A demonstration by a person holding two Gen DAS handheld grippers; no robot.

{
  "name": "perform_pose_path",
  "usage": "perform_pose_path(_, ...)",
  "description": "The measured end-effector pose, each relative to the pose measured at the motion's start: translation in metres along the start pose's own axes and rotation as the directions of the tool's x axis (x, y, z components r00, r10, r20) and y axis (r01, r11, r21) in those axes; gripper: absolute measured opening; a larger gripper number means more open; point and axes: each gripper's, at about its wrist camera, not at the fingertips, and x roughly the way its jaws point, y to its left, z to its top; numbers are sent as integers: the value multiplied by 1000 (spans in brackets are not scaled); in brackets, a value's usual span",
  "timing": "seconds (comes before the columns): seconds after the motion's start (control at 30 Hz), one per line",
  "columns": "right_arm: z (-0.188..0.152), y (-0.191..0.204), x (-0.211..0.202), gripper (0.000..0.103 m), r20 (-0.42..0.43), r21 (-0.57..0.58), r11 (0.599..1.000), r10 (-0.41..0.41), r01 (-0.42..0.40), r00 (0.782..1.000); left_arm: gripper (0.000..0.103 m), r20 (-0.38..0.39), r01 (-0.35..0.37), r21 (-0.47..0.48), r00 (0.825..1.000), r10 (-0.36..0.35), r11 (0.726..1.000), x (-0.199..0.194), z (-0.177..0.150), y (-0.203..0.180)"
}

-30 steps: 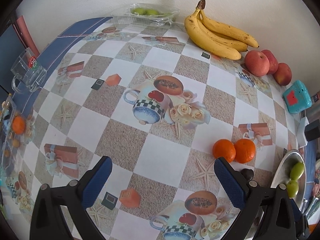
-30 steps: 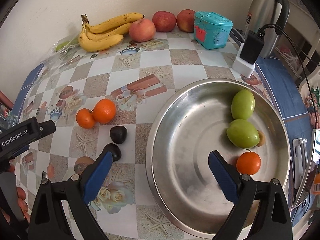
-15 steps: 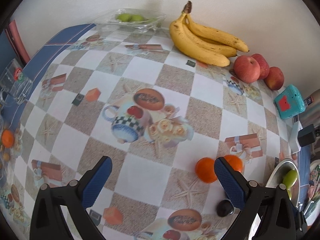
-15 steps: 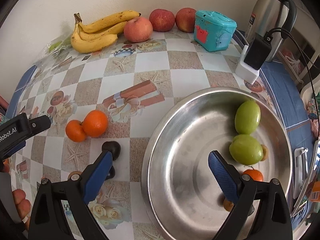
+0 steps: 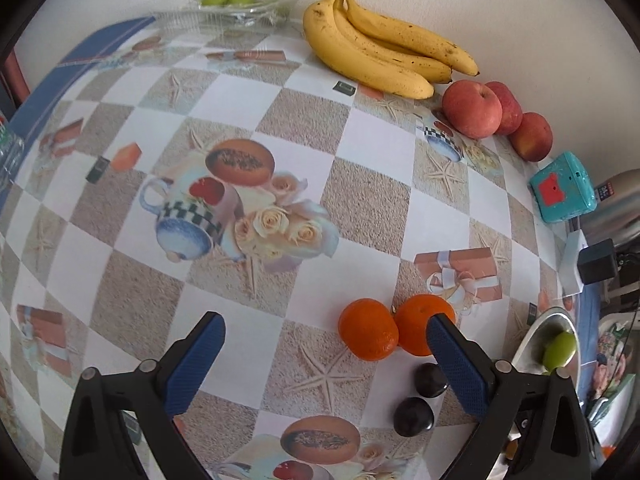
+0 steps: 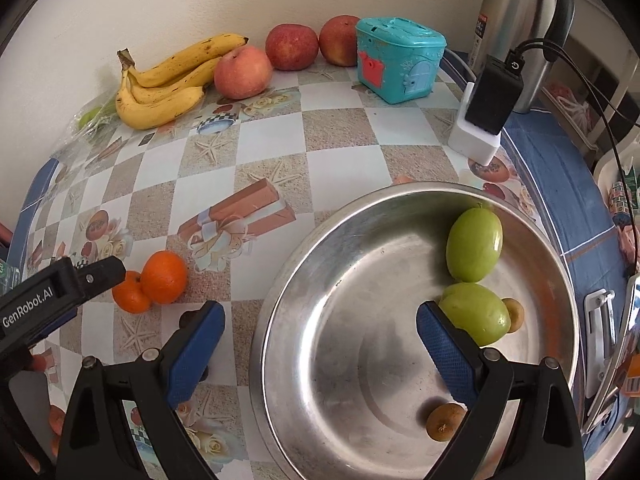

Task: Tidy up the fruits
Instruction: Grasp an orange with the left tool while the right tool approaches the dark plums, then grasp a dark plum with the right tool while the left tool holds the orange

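Note:
Two oranges [image 5: 370, 334] [image 6: 164, 277] lie side by side on the patterned tablecloth, with two dark plums [image 5: 414, 416] just in front of them. My left gripper [image 5: 326, 360] is open and empty, low over the table, its right finger beside the oranges. A steel bowl [image 6: 320, 248] holds two green fruits [image 6: 474, 244] and two small brown ones [image 6: 444, 422]. My right gripper [image 6: 320, 344] is open and empty above the bowl's left rim. Bananas [image 5: 376, 56] [image 6: 164, 88] and three red apples [image 5: 472, 110] [image 6: 242, 72] lie along the wall.
A teal toy house box [image 6: 398, 58] stands near the apples. A white block with a black charger [image 6: 486, 108] and a steel thermos [image 6: 520, 20] stand at the right. A clear plastic tray of green fruit [image 5: 228, 2] sits at the far left corner.
My left gripper has moved forward and right toward the oranges; the plums came into its view. My right gripper has drawn back over the bowl; the orange in the bowl has left its view.

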Motion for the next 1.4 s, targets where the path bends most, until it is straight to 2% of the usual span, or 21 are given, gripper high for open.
perform_pose_path(0.07,-1,0,0,97,-1,-2,1000,-1,1,1000,87,-5,23,-13,1000,-23,1000,1,-1,1)
perform_pose_path(0.23,-2,1,0,97,-4,-9,1000,-3,3,1000,75,-19,64,-33,998,-65,997,5,-2,3)
perform_pose_path(0.4,-2,0,1,97,-6,2,1000,-3,3,1000,57,-29,93,-27,995,-94,995,9,-5,0)
perform_pose_path(0.47,-2,-1,1,97,-8,6,1000,-3,3,1000,42,-27,113,-17,993,-113,994,7,-4,-2)
perform_pose_path(0.53,-3,-2,2,97,-12,10,1000,-1,1,1000,34,-22,122,3,992,-122,993,5,-5,-6)
perform_pose_path(0.9,-4,-6,4,97,-20,22,1000,2,-2,1000,34,-28,92,8,995,-92,996,2,-9,-7)
perform_pose_path(1.17,-6,-2,-3,97,-12,13,1000,13,-12,1000,34,-26,58,-7,998,-58,998,-12,-16,13)
perform_pose_path(1.4,-12,14,-12,97,-1,-29,999,43,-43,999,34,9,55,-36,998,-55,998,-33,-17,33)
